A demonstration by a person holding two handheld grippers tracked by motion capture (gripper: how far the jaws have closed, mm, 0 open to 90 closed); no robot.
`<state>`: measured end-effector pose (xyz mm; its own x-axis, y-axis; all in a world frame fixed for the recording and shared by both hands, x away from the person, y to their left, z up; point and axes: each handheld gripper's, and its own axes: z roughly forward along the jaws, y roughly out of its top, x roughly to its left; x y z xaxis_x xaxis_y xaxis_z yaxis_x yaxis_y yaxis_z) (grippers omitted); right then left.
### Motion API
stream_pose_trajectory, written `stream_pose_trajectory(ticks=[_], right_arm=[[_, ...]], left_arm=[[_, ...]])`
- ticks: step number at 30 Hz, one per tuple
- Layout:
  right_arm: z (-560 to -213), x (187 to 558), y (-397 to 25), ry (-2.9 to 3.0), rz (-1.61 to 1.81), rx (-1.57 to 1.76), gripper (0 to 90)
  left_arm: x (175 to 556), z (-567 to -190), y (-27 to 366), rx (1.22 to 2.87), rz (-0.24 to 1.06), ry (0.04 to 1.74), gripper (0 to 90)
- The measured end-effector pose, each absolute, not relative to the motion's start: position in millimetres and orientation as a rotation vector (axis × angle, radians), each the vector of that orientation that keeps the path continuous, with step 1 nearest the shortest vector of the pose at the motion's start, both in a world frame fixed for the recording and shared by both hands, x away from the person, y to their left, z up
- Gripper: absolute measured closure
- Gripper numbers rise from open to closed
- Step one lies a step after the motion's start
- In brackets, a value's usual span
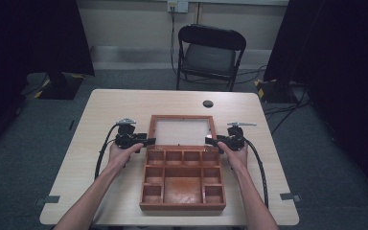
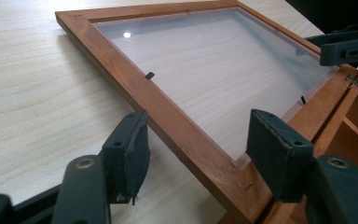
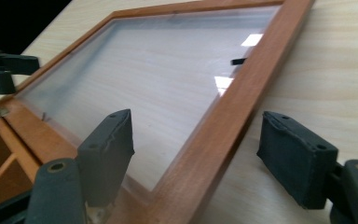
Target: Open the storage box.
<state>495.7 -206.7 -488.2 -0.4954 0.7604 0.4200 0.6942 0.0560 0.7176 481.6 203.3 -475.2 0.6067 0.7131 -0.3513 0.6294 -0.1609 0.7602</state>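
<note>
An open wooden box [image 1: 182,206] with several empty compartments sits at the table's front middle. Its hinged lid [image 1: 182,118], a wooden frame around a clear pane, lies flat on the table behind it. My left gripper [image 1: 149,141] is at the lid's left rail near the hinge. It is open, with one jaw on each side of the rail [image 2: 177,126] and a gap at each side. My right gripper [image 1: 210,140] is open and straddles the right rail [image 3: 242,88] the same way. In each gripper view the other gripper appears across the pane.
A round cable hole [image 1: 208,103] is in the tabletop behind the lid. A black folding chair [image 1: 211,52] stands beyond the far edge. Bare tabletop [image 1: 100,115] lies left and right of the box. Cables trail from both grippers toward the front edge.
</note>
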Motion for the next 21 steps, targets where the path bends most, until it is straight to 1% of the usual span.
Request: stream_pose_trajectory(ticks=[6,10,14,19,21], right_arm=[[-480.8,489.7,-209.1,2.219,1.414,1.491,25.9],[-473.8,479.1,-219.7,2.211,1.401,1.471,25.1],[-465.3,469.0,-233.0,2.19,1.379,1.466,22.9],[-456.8,449.2,-250.2,2.188,1.324,1.429,19.5],[-457.0,440.1,-258.8,2.182,1.304,1.444,17.7]], left_arm=[[476.0,-471.0,213.5,1.866,0.147,1.09,32.2],[470.0,-466.0,224.7,1.878,0.173,1.093,30.8],[461.3,-461.7,235.3,1.878,0.203,1.112,28.7],[444.5,-463.2,250.6,1.925,0.239,1.128,26.9],[438.3,-465.8,256.7,1.945,0.263,1.153,24.5]])
